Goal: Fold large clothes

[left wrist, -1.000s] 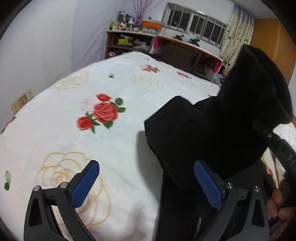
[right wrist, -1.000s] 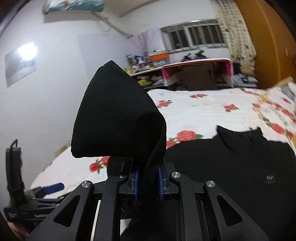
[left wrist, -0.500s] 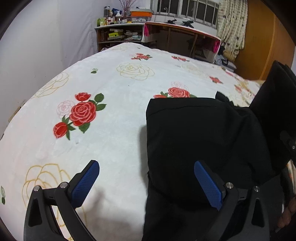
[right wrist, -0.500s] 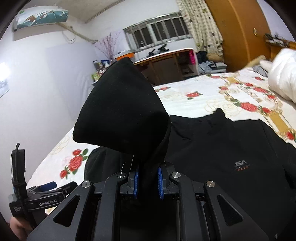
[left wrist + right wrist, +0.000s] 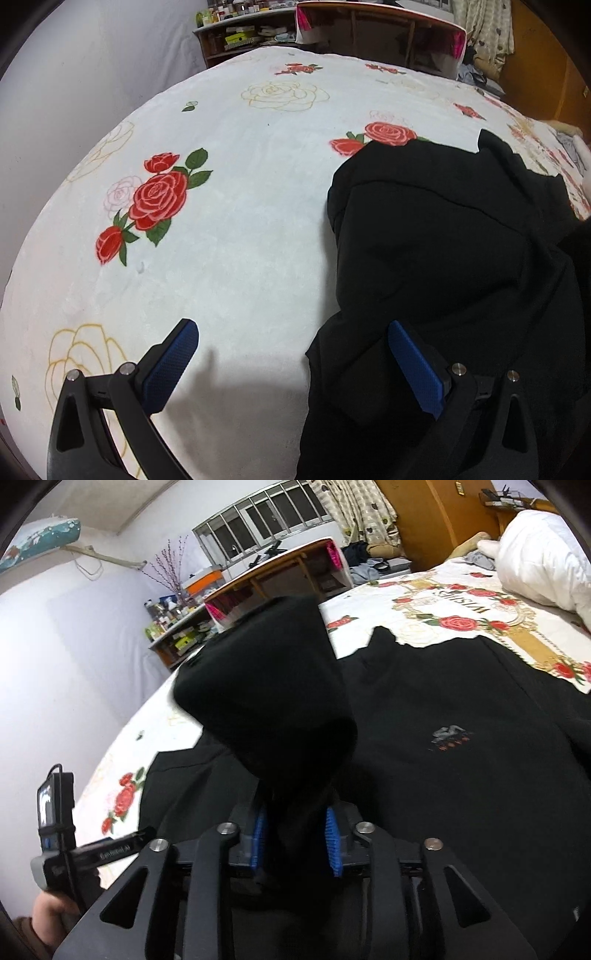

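Note:
A large black garment (image 5: 454, 258) lies spread on the rose-print bed sheet (image 5: 240, 221); in the right wrist view its front with a small chest logo (image 5: 448, 734) faces up. My right gripper (image 5: 295, 843) is shut on a bunched black sleeve end (image 5: 273, 686), which stands up in front of the camera above the garment. My left gripper (image 5: 291, 354) is open and empty, low over the sheet, its right finger (image 5: 413, 365) over the garment's left edge. It also shows in the right wrist view (image 5: 92, 853) at lower left.
A white duvet (image 5: 543, 550) lies at the bed's far right. A desk (image 5: 280, 568) and a cluttered shelf (image 5: 177, 627) stand beyond the bed by the window. A white wall (image 5: 74, 74) runs along the bed's left side.
My right gripper has carried the sleeve end rightward and lower over the garment's body. In the left wrist view the raised sleeve has left the frame; a folded layer now lies flat.

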`<state>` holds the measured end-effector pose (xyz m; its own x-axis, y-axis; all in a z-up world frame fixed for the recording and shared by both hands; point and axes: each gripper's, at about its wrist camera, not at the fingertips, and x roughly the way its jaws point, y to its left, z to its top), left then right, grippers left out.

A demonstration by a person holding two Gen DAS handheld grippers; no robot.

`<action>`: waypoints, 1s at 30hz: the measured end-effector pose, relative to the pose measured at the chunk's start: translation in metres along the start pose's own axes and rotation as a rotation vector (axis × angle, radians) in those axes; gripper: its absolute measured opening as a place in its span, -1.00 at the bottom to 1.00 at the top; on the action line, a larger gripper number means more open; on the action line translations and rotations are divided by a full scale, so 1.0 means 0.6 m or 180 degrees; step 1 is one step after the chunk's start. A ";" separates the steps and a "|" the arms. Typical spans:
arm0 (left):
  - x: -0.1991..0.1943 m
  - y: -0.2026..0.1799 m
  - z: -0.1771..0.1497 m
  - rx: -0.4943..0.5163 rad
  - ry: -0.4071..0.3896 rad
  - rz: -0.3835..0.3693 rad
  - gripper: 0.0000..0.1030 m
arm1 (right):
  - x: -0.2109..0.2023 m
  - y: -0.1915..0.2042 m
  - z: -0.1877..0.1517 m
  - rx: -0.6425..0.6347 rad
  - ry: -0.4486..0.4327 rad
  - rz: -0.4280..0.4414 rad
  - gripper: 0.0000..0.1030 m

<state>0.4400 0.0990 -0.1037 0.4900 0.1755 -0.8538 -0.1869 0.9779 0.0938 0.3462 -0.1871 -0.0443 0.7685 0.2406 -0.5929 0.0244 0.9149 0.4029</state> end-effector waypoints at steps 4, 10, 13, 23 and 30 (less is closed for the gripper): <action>0.000 -0.003 0.003 0.0043 -0.0022 0.0071 1.00 | -0.010 -0.018 0.002 0.0043 0.0015 -0.0066 0.11; -0.005 0.004 0.009 0.0022 -0.0033 0.0026 1.00 | -0.045 -0.051 0.016 0.0019 -0.0030 -0.0223 0.39; -0.023 0.008 0.017 0.0045 -0.0137 -0.0050 1.00 | -0.065 -0.073 0.037 -0.0013 -0.0116 -0.0342 0.39; -0.023 -0.035 0.082 0.0373 -0.0181 0.0001 1.00 | 0.039 -0.162 0.098 0.0134 0.0515 -0.0491 0.38; 0.035 -0.033 0.099 0.0388 -0.0058 0.0426 1.00 | 0.063 -0.137 0.096 -0.0003 0.0495 -0.0243 -0.74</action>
<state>0.5046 0.0898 -0.0934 0.4832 0.3060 -0.8203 -0.1474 0.9520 0.2683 0.4101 -0.2718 -0.0594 0.6562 0.2176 -0.7226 0.0783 0.9327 0.3520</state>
